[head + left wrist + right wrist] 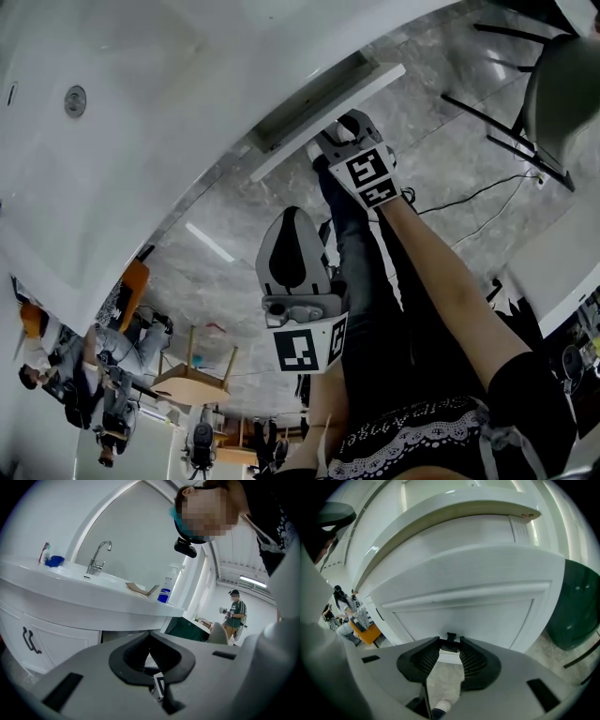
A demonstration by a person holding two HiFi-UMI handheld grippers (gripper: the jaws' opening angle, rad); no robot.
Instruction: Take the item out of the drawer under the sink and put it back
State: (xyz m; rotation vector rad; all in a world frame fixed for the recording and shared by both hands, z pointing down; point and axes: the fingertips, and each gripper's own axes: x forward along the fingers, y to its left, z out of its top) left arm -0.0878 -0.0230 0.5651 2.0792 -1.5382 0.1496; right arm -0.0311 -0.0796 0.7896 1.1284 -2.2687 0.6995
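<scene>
Task status: early stage, by my assessment. The right gripper [450, 642] is at the drawer [459, 611] under the sink, its jaws set either side of the small black handle [451, 637] and apparently clamped on it. The left gripper [149, 637] hangs lower, near the person's legs; its jaws are together at the tips and hold nothing. The item is not visible in any view, so it is presumably inside the drawer and not yet taken out. In the head view a dark gap runs along the white edge beside the right gripper, so the drawer may be part-open; this cannot be confirmed. Remaining, as judged: open the drawer fully, lift the item out, return it and close the drawer. Count: two grippers; one drawer handle at the right jaws; one further dark handle [28, 639] on the cabinet front in the left gripper view. On the tabletop [70, 597]: one faucet [98, 557], one bottle [165, 588] with a blue band, one brown folded piece [140, 588], one upright tube [44, 552] and one blue object [55, 560] just beside it. One dark green bin [576, 611] stands beside the cabinet.
</scene>
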